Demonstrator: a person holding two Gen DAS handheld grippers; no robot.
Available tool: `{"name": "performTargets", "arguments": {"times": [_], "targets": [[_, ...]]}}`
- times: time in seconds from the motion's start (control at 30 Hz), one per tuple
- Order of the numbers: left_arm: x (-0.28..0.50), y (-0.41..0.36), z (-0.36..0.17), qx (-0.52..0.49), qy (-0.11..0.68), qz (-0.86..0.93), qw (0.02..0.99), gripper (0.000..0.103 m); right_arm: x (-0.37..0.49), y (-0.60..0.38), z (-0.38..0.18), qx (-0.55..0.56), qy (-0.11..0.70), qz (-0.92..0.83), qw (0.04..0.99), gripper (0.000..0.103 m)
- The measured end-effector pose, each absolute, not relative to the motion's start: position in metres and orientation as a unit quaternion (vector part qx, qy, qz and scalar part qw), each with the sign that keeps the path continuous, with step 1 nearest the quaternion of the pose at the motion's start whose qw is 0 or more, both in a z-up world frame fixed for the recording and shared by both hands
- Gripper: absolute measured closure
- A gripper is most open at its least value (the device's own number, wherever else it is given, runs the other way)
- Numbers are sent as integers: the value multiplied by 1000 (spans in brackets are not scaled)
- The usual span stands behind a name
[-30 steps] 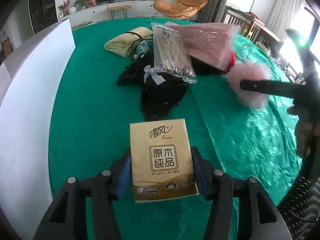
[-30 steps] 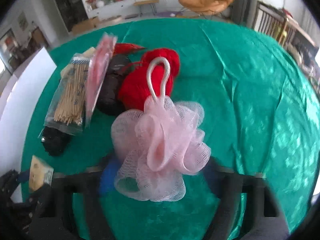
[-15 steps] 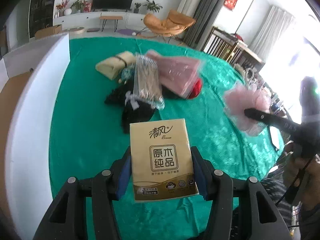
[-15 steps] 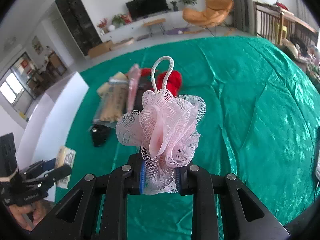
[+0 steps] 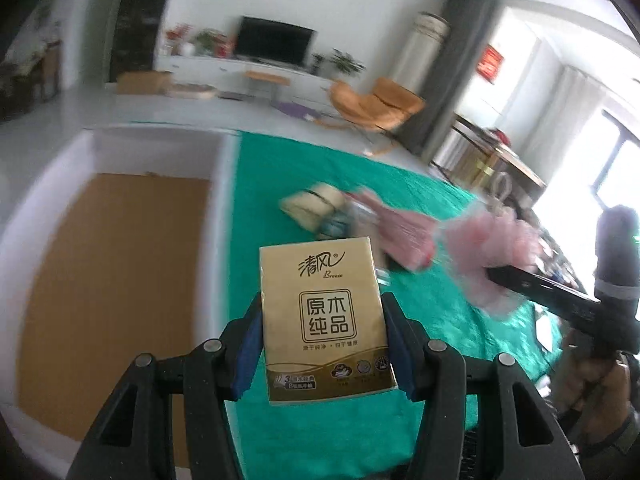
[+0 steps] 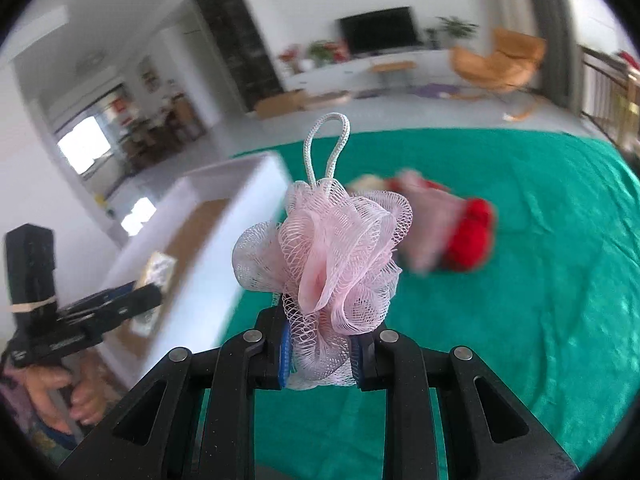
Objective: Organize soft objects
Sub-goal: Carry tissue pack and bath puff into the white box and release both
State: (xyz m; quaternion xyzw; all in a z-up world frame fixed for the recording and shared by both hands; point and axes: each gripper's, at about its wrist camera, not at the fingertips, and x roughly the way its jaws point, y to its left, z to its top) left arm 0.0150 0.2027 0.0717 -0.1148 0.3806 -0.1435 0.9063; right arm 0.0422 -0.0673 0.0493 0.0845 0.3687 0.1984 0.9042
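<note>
The gold tissue pack (image 5: 325, 320) is showing its printed face to the left wrist camera: the brand "清风" with "Breeze" beneath it, then a framed block reading "原木纯品"; the smaller print lower down is too fine to read. The left gripper (image 5: 322, 344) is clamping this pack by its two long sides, its blue pads pressing flat against them, and is holding it above the edge where the green tablecloth (image 5: 288, 184) is meeting the white box (image 5: 224, 184) with a brown cardboard floor. The right gripper (image 6: 321, 354) is pinching the base of a pink mesh bath pouf (image 6: 324, 256), jaws nearly closed, the white cord loop standing upward. Behind it a blurred pile of soft items (image 6: 440, 228) is lying on the cloth.
</note>
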Motion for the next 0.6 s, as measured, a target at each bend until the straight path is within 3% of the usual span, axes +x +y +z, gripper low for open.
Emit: {"name": "performTargets", "arguments": {"times": [0.23,0.3,0.33,0.37,0.4,0.43,0.6], "targets": [[5,300,69,-120,380,-16,917,48,61,49,76,92,378,345,854,78],[3,320,62,-117,385,31,915,46,66,77,73,95,391,371,837,74],[2,330,58,-115,388,57,913,37,69,93,69,93,398,386,827,70],[1,335,54,-115,389,73,911,17,70,110,62,89,408,400,816,59],[0,342,49,-116,388,96,909,9,72,123,56,86,417,410,807,41],[-3,348,46,-119,381,116,910,3,75,135,50,86,428,420,796,34],[-15,362,32,-144,358,149,911,3,70,142,33,37,412,391,822,33]]}}
